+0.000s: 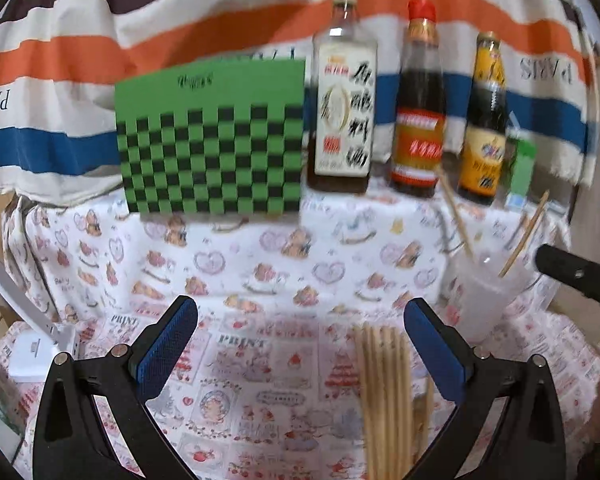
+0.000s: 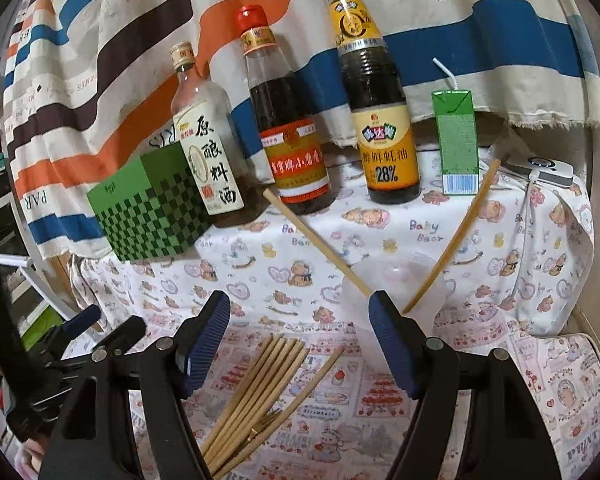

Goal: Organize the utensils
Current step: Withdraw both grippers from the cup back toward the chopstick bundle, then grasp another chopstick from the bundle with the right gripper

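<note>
- Nearest the lens in both views: black two-finger tongs w/ blue ribbed pads. Left gripper stands wide apart, nothing between the pads. Right gripper likewise spread, nothing clamped.
- Bundle of pale wooden chopsticks lies flat on the printed pink-and-white cartoon tablecloth, at 6 o'clock in the right wrist view, btwn and below the right pads; one stick splays off toward 1 o'clock from the rest. In the left wrist view the same bundle sits at 5 o'clock, just inside the left gripper's right pad.
- Translucent frosted plastic cup stands at 3 o'clock of the bundle, just beyond the right gripper's right pad. Two chopsticks already lean in it, one tilting to 11 o'clock, the other to 1 o'clock.
- Risk 1: sticks are thin, smooth, packed side by side. Closing on the bundle could grab several, or pinch one off-centre so it swivels or slips out.
- Risk 2: cup looks light and the leaning sticks put their weight high. A nudge from a finger, or a stick dropped in at an angle, could tip it over.
- Risk 3: both grippers crowd the same spot; the right one's black finger sits beside the cup in the left view. They could collide.
- Risk 4: cloth is loose and wrinkled; a low pad could snag it and drag things.
- Bottles, green checkered box at 10–12 o'clock are well apart; unlikely to matter.
</note>
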